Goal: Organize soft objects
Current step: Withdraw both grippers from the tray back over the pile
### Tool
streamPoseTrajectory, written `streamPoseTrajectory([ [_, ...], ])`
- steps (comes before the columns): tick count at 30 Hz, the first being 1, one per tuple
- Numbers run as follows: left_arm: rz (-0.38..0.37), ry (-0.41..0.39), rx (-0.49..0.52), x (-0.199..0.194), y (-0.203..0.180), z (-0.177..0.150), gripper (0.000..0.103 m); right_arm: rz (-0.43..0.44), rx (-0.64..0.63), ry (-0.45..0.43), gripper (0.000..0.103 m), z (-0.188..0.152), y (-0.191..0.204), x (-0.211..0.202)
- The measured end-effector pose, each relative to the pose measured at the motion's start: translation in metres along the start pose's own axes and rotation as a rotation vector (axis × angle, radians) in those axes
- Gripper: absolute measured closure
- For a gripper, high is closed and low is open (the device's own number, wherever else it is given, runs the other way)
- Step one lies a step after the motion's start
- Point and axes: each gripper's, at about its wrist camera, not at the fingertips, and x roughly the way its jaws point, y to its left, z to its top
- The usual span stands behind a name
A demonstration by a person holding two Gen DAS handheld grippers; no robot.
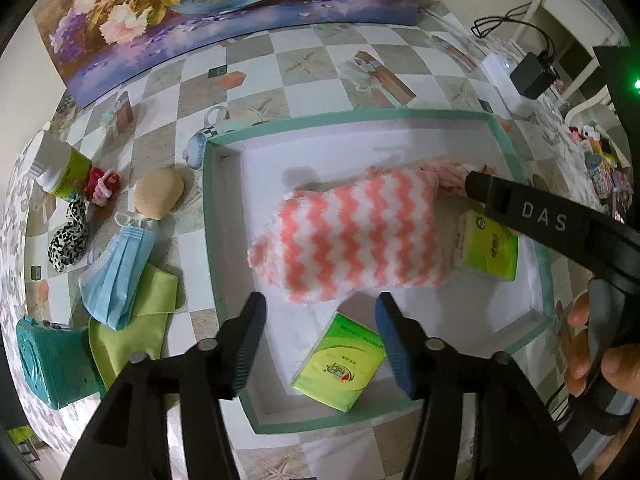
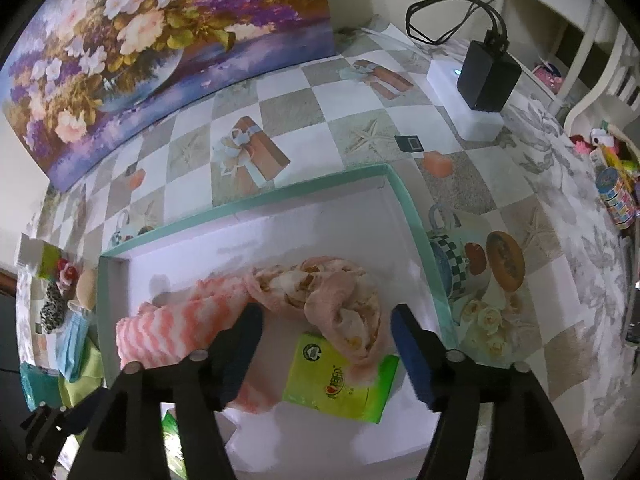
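A white box with a teal rim [image 1: 216, 216] [image 2: 412, 208] holds a pink-and-white zigzag towel [image 1: 356, 236] [image 2: 176, 328], a crumpled peach scarf [image 2: 332, 300] and two green tissue packs [image 1: 340, 364] [image 2: 340, 380]; the second pack [image 1: 488, 248] lies at the box's right. My left gripper [image 1: 320, 320] is open and empty above the box's near side. My right gripper [image 2: 326, 328] is open and empty over the scarf and a tissue pack; its black arm [image 1: 540, 216] shows in the left wrist view.
Left of the box lie a blue face mask [image 1: 116, 272], a green cloth [image 1: 136, 324], a teal pouch [image 1: 52, 360], a leopard-print scrunchie [image 1: 68, 236], a beige round sponge [image 1: 156, 192], a red hair tie [image 1: 102, 186] and a green bottle [image 1: 64, 172]. A black adapter [image 2: 488, 80] sits at the back right.
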Motion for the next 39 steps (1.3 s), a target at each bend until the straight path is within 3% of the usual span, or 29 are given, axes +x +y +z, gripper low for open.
streamPoseTrajectory([
  [5, -0.021, -0.005, -0.037, -0.002, 0.011, 0.003, 0.042, 0.006, -0.005, 0.008, 0.02, 0.001, 0.006, -0.004],
  [14, -0.046, -0.039, -0.171, -0.01, 0.051, 0.008, 0.042, -0.007, -0.037, -0.006, 0.018, 0.004, 0.02, -0.024],
  [19, -0.019, -0.072, -0.279, -0.018, 0.09, 0.01, 0.041, -0.015, -0.076, -0.035, 0.018, 0.005, 0.034, -0.038],
  [31, 0.109, -0.176, -0.57, -0.054, 0.215, -0.013, 0.041, 0.062, -0.173, -0.08, 0.018, -0.001, 0.091, -0.062],
  [33, 0.127, -0.188, -0.626, -0.059, 0.237, -0.021, 0.036, 0.076, -0.189, -0.082, 0.018, -0.003, 0.101, -0.064],
  [34, 0.132, -0.193, -0.649, -0.061, 0.246, -0.025, 0.023, 0.081, -0.199, -0.084, 0.018, -0.004, 0.107, -0.064],
  [35, 0.139, -0.202, -0.68, -0.064, 0.259, -0.03, 0.02, 0.087, -0.212, -0.085, 0.018, -0.006, 0.113, -0.065],
  [39, 0.157, -0.216, -0.768, -0.074, 0.291, -0.048, 0.02, 0.11, -0.26, -0.091, 0.018, -0.015, 0.137, -0.068],
])
